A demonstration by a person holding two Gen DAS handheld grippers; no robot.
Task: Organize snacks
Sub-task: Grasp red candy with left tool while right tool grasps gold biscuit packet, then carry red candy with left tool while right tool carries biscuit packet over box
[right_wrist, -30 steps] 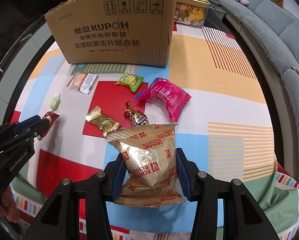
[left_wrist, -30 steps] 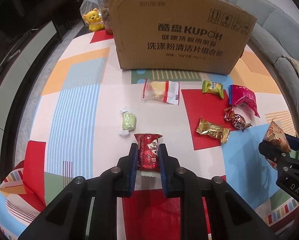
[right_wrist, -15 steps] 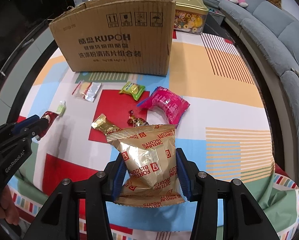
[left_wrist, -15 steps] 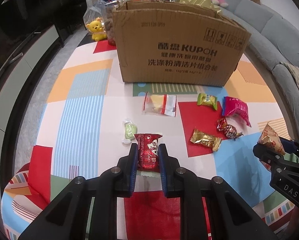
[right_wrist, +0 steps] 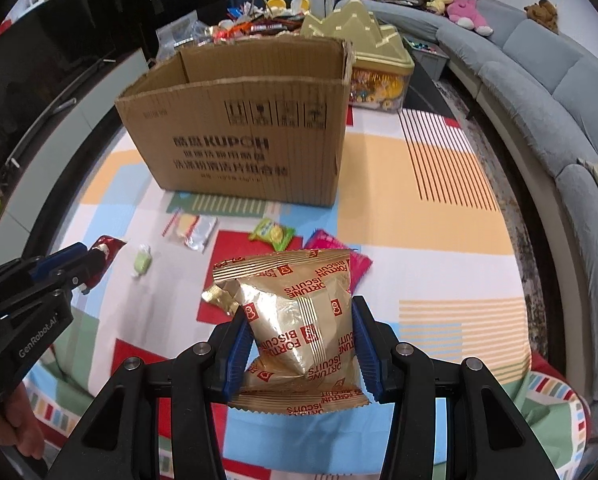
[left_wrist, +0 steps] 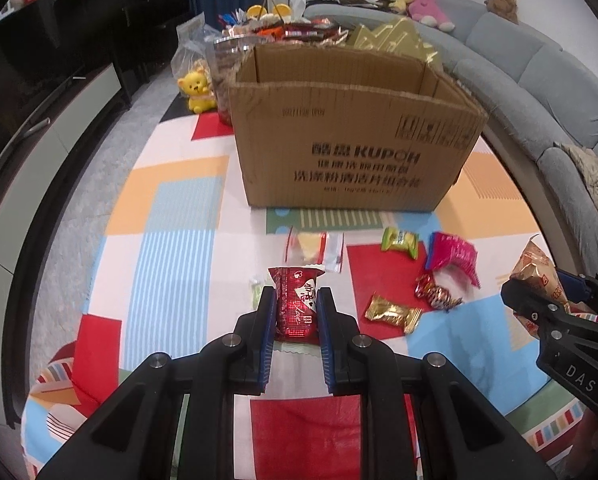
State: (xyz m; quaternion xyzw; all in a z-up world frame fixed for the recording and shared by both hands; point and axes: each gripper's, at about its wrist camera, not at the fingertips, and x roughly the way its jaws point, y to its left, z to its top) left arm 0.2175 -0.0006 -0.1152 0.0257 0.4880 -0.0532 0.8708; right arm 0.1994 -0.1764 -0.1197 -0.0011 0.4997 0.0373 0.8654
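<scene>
while held above the patterned table [left_wrist: 171, 216], short of the open cardboard box [left_wrist: 351, 152], a small stiff red snack pack [left_wrist: 297, 306] is clamped in the left gripper [left_wrist: 297, 312] and a light, crushable gold biscuit bag [right_wrist: 299, 320] is pinched mid-body, best gently, by the right gripper [right_wrist: 301, 340].

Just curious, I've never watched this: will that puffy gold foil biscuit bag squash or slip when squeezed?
The gold foil biscuit bag probably gives: its foil creases between the right gripper pads. Glossy film might slide. It looks air-filled, so likely light.
</scene>
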